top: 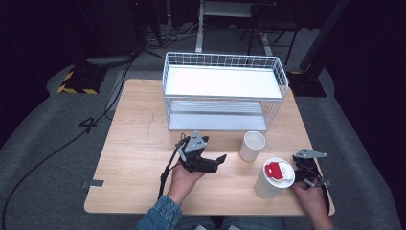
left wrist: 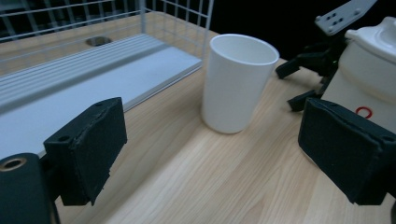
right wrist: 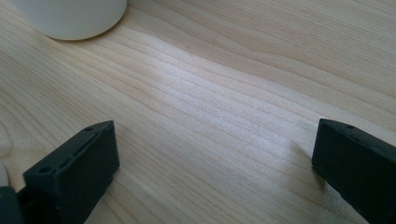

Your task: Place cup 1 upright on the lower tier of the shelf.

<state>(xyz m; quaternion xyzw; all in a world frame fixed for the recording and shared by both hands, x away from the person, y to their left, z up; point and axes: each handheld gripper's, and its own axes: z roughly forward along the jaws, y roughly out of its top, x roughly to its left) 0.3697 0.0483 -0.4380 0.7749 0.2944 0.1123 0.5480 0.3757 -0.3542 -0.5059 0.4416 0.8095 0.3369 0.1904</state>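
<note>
While the left gripper (top: 216, 161) hangs over the middle of the worktop (top: 139, 143) with its jaws apart and nothing between them, the open white cup (top: 252, 145) stands upright just to its right, near the front of the wire rack (top: 225, 91). Over on the right, the right gripper (top: 306, 179) sits close beside the lidded cup (top: 275, 178) with the red tab, jaws spread wide over bare wood, not holding anything.
</note>
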